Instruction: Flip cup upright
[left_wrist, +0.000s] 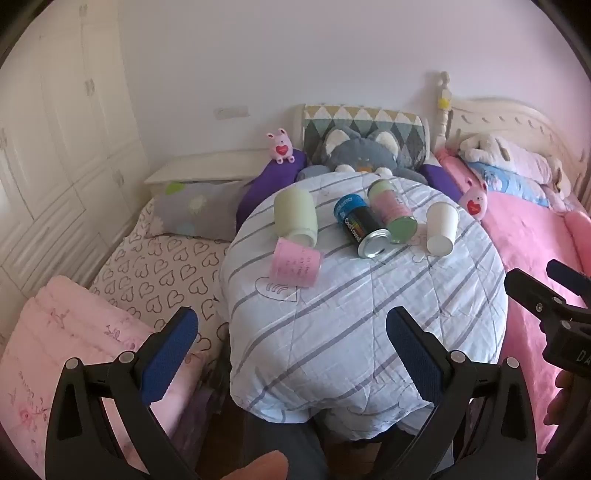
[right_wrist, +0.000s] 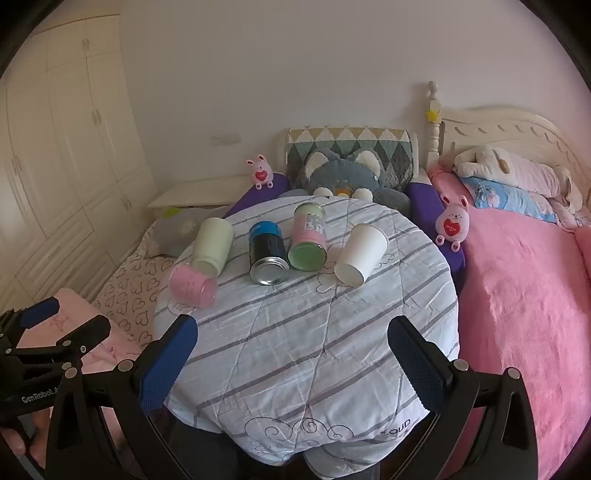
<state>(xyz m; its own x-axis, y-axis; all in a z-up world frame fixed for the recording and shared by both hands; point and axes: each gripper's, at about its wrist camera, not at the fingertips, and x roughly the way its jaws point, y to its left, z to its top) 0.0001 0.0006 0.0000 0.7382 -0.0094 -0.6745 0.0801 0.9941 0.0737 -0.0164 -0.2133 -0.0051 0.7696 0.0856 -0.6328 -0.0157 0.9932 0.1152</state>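
5 containers lie on their sides on the round bench draped in a pale blue quilt with grey stripes (right_wrist: 306, 343), which stands between a pink fleece-covered bed (right_wrist: 517, 295) on the right and a heart-print mattress (left_wrist: 155, 273) on the left. Behind the bench, a big grey plush cat (right_wrist: 343, 177) leans on a diamond-patterned cushion (right_wrist: 349, 142).

Across the far half of the bench, left to right, lie a pale green ribbed cup (right_wrist: 213, 246), a black and blue metal can (right_wrist: 266, 254), a pink and green labelled can (right_wrist: 307, 238) and a white paper cup (right_wrist: 361, 254). The white paper cup is tipped over with its narrower closed end facing the cameras. The black can and the labelled can rest just beside each other. Nearest the left edge, a pink plastic cup (right_wrist: 192, 286) lies tilted, touching the near end of the pale green one.

2 small pink bunny toys with red hearts sit by the purple cushions, 1 at the back left (right_wrist: 261, 172) and 1 on the right (right_wrist: 452, 221).

Both tools hover over the near edge, well apart from every cup. The left claw (left_wrist: 291, 354) has its blue-padded fingers spread wide with nothing between them; the right claw (right_wrist: 291, 356) is likewise spread and empty.
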